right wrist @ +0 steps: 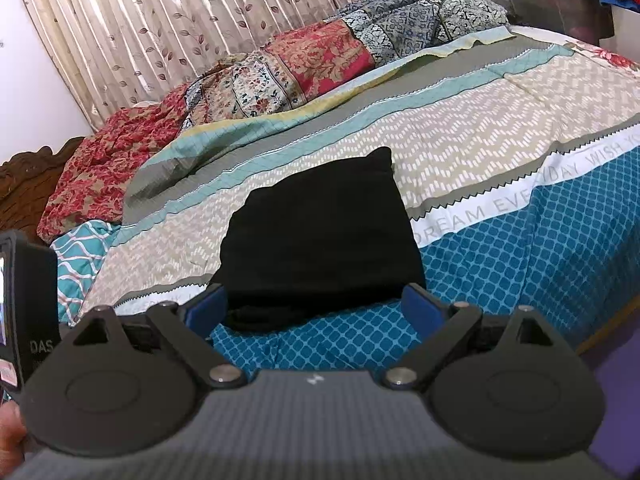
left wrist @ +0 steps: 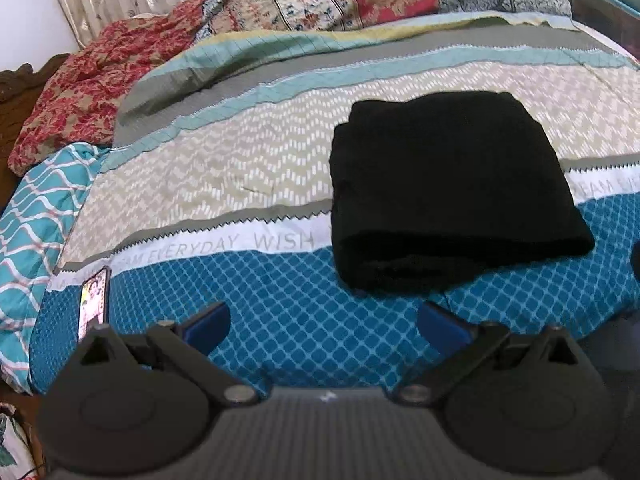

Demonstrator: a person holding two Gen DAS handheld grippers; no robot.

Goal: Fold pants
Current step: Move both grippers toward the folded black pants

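Currently black pants (left wrist: 452, 192) sit folded on the bed (left wrist: 248, 168) (patterned quilt), left gripper (left wrist: 322, 322) and right gripper (right wrist: 314, 306) both jaws apart, empty.

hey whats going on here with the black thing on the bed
A person holds a two-finger gripper in each hand over a bed. The black pants lie folded into a compact rectangle on the patterned bedspread. Both the left gripper and the right gripper are open and hold nothing, just short of the pants' near edge. A phone with its screen lit lies at the bed's left edge.
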